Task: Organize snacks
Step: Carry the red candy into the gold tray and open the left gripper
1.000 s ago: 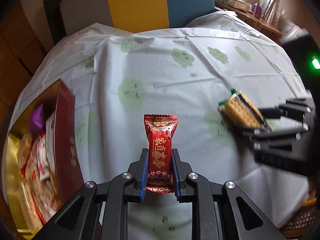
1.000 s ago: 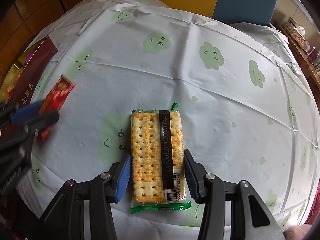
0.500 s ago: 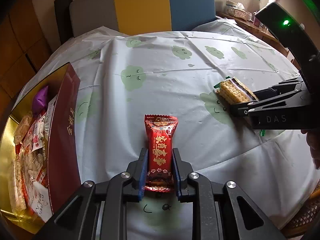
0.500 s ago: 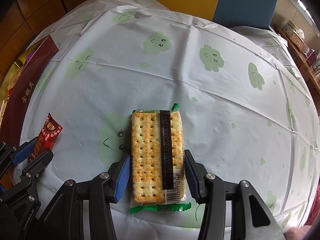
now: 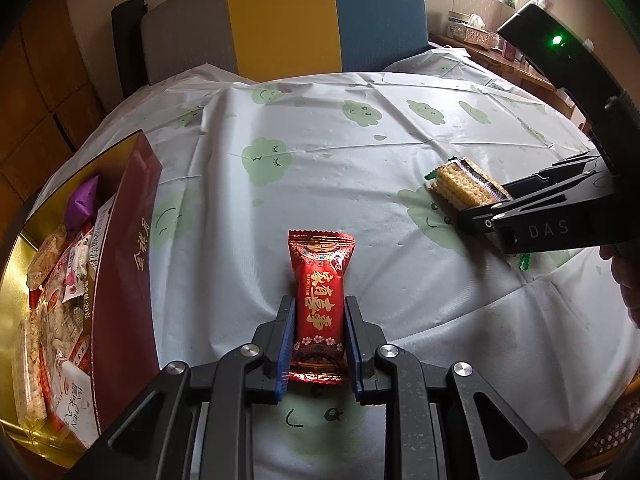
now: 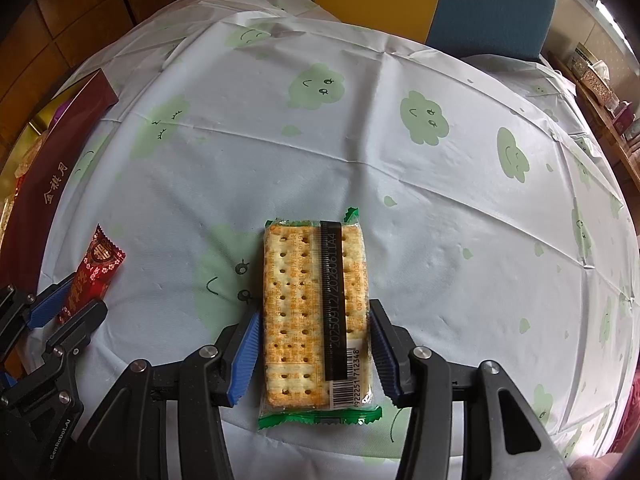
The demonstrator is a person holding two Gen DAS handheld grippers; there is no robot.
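A red foil snack packet (image 5: 320,280) with gold lettering stands between the blue pads of my left gripper (image 5: 319,304), which is shut on its lower half just above the tablecloth. The right wrist view shows that packet (image 6: 94,272) and the left gripper (image 6: 78,300) at the lower left. My right gripper (image 6: 315,312) is shut on the long sides of a clear, green-edged cracker pack (image 6: 300,300) that lies flat on the cloth. From the left wrist, the cracker pack (image 5: 456,184) and right gripper (image 5: 480,216) sit at the right.
An open dark red box (image 5: 132,240) with a gold inside holds several wrapped snacks (image 5: 60,280) at the table's left edge. A grey, yellow and blue chair (image 5: 280,28) stands behind the table. A hand (image 5: 628,280) shows at the right.
My left gripper, still holding the red packet, has come down and nearer the table's front edge beside the box. The right gripper and the cracker pack have stayed put.
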